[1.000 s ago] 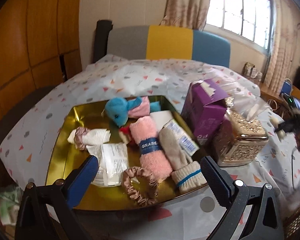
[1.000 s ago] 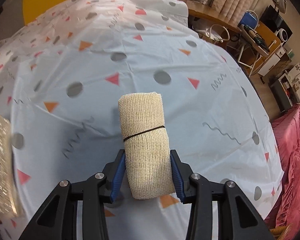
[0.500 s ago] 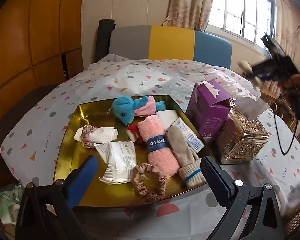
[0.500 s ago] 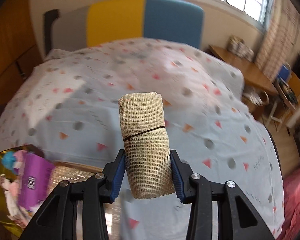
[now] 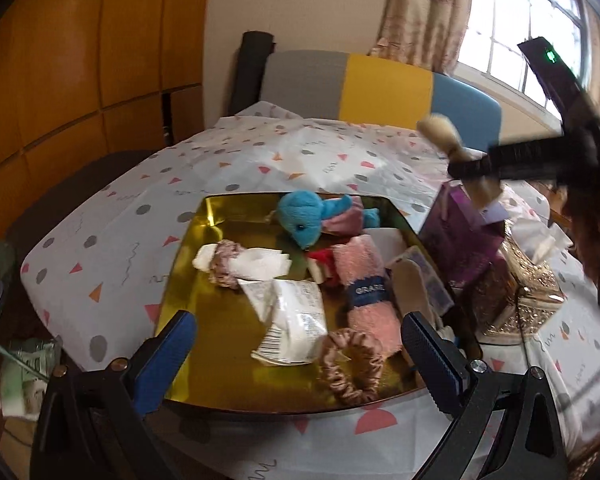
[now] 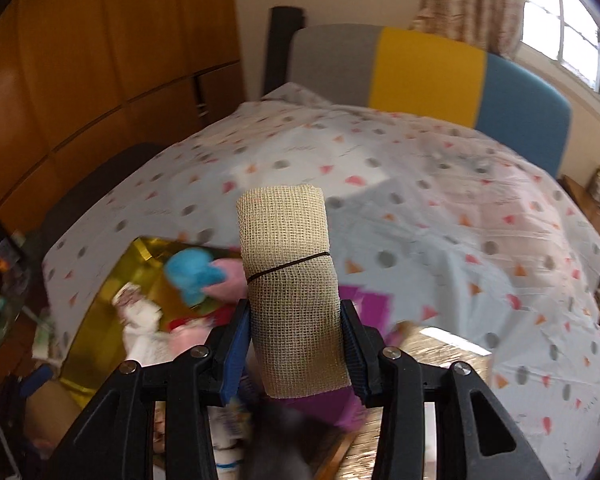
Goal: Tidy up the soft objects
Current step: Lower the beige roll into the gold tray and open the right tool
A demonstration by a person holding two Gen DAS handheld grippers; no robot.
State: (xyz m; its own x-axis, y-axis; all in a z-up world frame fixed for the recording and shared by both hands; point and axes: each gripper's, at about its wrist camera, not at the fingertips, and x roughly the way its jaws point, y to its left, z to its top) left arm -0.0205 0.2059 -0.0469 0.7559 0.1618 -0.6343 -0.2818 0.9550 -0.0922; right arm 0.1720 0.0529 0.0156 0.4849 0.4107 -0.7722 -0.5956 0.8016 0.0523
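From the left wrist view, the left gripper [image 5: 298,344] hangs with its jaws apart and empty over the gold tray [image 5: 188,264], already filled with a blue plush toy [image 5: 304,216], a pink rolled towel [image 5: 366,280], scrunchies and packets, so most of the sorting looks done. From the right wrist view, the right gripper [image 6: 296,346] has its jaws clamped on the beige gauze roll [image 6: 290,280], carried in the air above the bed [image 6: 420,208] and apparently headed for the tray. The purple box [image 5: 460,236] and the ornate gold box [image 5: 528,292] beside the tray stand in its path, and free room there is scarce.
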